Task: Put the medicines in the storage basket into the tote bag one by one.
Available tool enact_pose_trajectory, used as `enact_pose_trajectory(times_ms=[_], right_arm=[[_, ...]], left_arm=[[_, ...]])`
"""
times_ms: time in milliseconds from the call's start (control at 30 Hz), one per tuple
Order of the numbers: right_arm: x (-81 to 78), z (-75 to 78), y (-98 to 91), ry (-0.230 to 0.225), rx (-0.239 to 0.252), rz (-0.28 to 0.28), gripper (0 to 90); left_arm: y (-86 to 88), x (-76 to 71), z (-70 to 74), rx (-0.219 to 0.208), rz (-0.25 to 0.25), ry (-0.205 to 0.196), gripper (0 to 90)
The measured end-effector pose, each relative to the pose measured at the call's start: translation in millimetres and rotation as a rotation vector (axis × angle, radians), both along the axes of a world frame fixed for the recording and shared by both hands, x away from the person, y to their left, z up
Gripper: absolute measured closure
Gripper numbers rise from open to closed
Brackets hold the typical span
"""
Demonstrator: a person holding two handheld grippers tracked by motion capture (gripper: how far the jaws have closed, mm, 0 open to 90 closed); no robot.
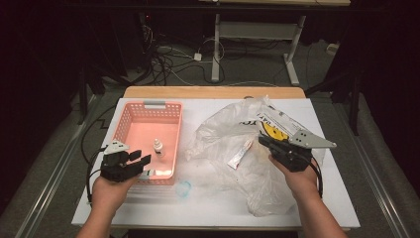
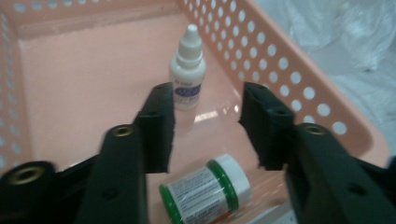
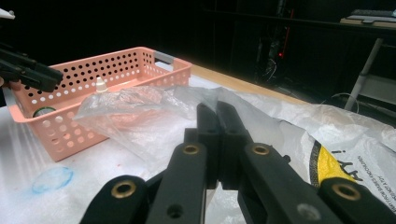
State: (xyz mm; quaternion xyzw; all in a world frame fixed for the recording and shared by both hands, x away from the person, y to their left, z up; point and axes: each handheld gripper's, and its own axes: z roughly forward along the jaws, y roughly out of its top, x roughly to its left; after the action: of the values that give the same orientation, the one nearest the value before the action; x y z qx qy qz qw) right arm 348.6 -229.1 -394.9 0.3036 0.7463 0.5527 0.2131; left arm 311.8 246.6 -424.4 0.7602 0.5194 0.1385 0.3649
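A pink perforated basket (image 1: 148, 105) stands at the table's left and holds a small white dropper bottle (image 1: 158, 147) standing upright. In the left gripper view the bottle (image 2: 187, 74) stands beyond the jaws, and a white jar with a green band (image 2: 205, 191) lies on its side on the basket floor below them. My left gripper (image 1: 140, 157) hangs over the basket's near end, and its jaws (image 2: 208, 123) stand apart with nothing between the pads. My right gripper (image 1: 260, 140) is shut on the film of a clear plastic bag (image 1: 233, 129), pinched at the tips (image 3: 217, 109).
A red-and-white tube (image 1: 240, 153) lies inside the bag, with a yellow-printed packet (image 1: 272, 130) next to the right gripper. A pale blue round mark (image 1: 183, 188) sits on the white table cover (image 1: 208, 208) near the basket's corner. Cables and desk legs lie beyond the far edge.
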Motion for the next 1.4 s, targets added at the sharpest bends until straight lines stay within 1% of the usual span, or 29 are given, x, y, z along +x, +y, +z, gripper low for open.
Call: enact_pose_trajectory(times_ms=[33,67,100,133,200,233,300,333,367,433,467,533,600,667,700,733,800,933,1000,1067,1100,1133,1200,1233,1267,1300,1333,1367,1400], right_arm=[[0.2,0.4,-0.4,-0.002,0.002,-0.001,90.0],[0.1,1.0,-0.7,-0.004,0.004,-0.003,90.0],[-0.5,1.6,-1.2,-0.002,0.005,-0.005,90.0],[-0.6,2.0,-1.9,-0.009,0.001,-0.002,90.0],[-1.1,2.3,-2.5,-0.011,0.002,-0.002,90.0],[-1.2,2.2,-2.6,-0.010,0.003,-0.002,90.0],[-1.5,1.9,-2.5,-0.008,0.004,-0.002,90.0],[-1.8,1.7,-2.2,-0.004,0.004,-0.002,90.0],[-1.8,1.5,-2.0,-0.003,0.004,-0.003,90.0],[-1.1,0.8,-1.7,-0.004,0.003,-0.001,90.0],[-0.9,0.5,-1.5,-0.004,0.001,-0.001,90.0],[-1.1,0.0,-0.8,0.003,0.000,0.001,90.0],[-1.1,-0.5,-0.2,0.002,-0.001,0.001,90.0],[-0.8,-0.7,-0.3,0.001,-0.002,0.002,90.0],[-0.7,-0.7,-0.4,0.004,-0.002,0.000,90.0],[-0.5,-1.0,-0.8,0.004,-0.003,-0.001,90.0],[-0.4,-1.5,-0.5,0.010,0.000,-0.002,90.0],[-0.8,-2.2,0.8,0.009,-0.003,0.003,90.0],[-0.9,-2.2,1.1,0.008,0.000,0.003,90.0],[-0.8,-2.4,1.0,0.009,-0.001,0.003,90.0],[-0.6,-2.7,1.2,0.012,-0.001,0.004,90.0],[-0.4,-3.1,1.8,0.015,-0.003,0.004,90.0],[-0.3,-4.0,3.3,0.016,-0.005,0.008,90.0],[-0.9,-4.1,4.3,0.022,-0.003,0.006,90.0],[-0.7,-4.2,4.6,0.018,-0.005,0.009,90.0],[-0.8,-4.3,4.8,0.019,-0.005,0.008,90.0],[-0.5,-4.4,4.8,0.017,-0.005,0.009,90.0],[-0.3,-4.6,4.7,0.019,-0.007,0.008,90.0],[0.0,-4.9,4.6,0.019,-0.008,0.009,90.0]], left_arm=[[0.2,0.5,1.8,0.005,-0.005,0.017,65.1],[-0.9,0.5,3.1,0.030,-0.009,0.024,72.5],[-1.8,0.8,4.0,0.056,-0.013,0.025,73.1],[-1.8,1.1,4.4,0.064,-0.014,0.026,74.4],[-0.5,2.5,3.6,0.056,-0.033,0.048,84.9],[0.2,3.2,2.7,0.044,-0.042,0.068,87.7],[0.6,4.6,-0.3,0.029,-0.051,0.127,87.9],[-0.1,5.0,-1.9,0.035,-0.058,0.152,87.9],[-0.7,5.6,-3.4,0.045,-0.060,0.167,87.9],[-0.2,8.0,-2.2,0.044,-0.054,0.196,87.9],[-0.6,9.5,-1.5,0.058,-0.054,0.206,87.9],[-1.4,13.9,-1.3,0.084,-0.063,0.257,87.9],[-1.3,17.6,-2.1,0.104,-0.070,0.319,87.8],[-1.3,19.5,-2.9,0.133,-0.078,0.362,87.8],[-1.3,19.8,-3.3,0.161,-0.072,0.371,87.8],[-1.6,20.1,-3.8,0.174,-0.080,0.380,87.8],[-2.0,21.0,-3.1,0.177,-0.086,0.398,87.8],[-4.3,24.7,-1.3,0.184,-0.117,0.444,87.9],[-4.0,26.9,-0.8,0.174,-0.130,0.465,87.9],[-3.8,32.0,-2.1,0.168,-0.156,0.509,87.9],[-4.4,35.5,-2.9,0.163,-0.165,0.542,87.9],[-5.1,39.5,-4.4,0.171,-0.180,0.575,87.9],[-10.0,46.2,-8.1,0.223,-0.190,0.617,87.8],[-13.0,47.6,-6.6,0.237,-0.194,0.596,87.8],[-13.7,49.4,-2.6,0.225,-0.184,0.556,87.8],[-11.6,52.1,2.7,0.185,-0.155,0.514,87.8],[-8.6,54.8,7.4,0.161,-0.141,0.482,87.8],[-5.7,57.3,11.4,0.166,-0.106,0.444,87.6],[-4.2,58.4,12.7,0.165,-0.088,0.428,87.5]])
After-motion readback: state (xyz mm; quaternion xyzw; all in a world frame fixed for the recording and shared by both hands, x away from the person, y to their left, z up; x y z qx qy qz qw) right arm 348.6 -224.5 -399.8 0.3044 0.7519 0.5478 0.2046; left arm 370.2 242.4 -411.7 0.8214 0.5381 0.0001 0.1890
